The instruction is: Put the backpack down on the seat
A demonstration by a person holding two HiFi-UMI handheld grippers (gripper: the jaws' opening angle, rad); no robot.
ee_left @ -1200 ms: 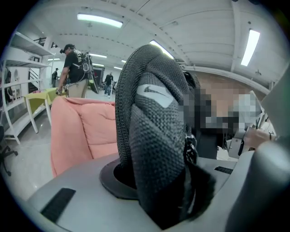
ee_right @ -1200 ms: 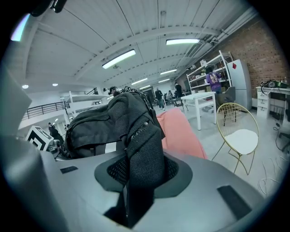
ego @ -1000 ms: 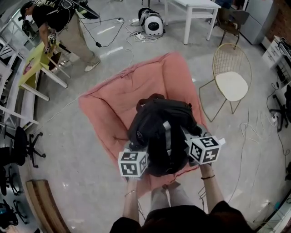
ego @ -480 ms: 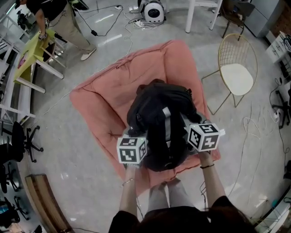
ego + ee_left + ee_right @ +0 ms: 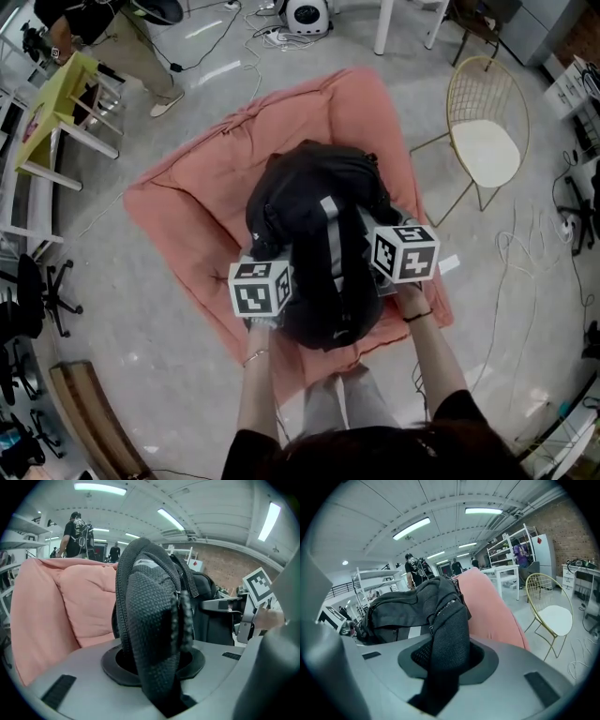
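Clamped each on a mesh strap [image 5: 150, 616] of the backpack [image 5: 314, 216], the jaws of the left gripper [image 5: 154, 677] and right gripper [image 5: 440, 667] hold it over the pink seat [image 5: 197, 216], seemingly not yet settled, so lowering and release remain, with a gold chair [image 5: 483, 141] nearby.

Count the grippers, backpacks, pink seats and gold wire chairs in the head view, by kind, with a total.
grippers: 2, the left gripper and the right gripper
backpack: 1
pink seat: 1
gold wire chair: 1
Total: 5
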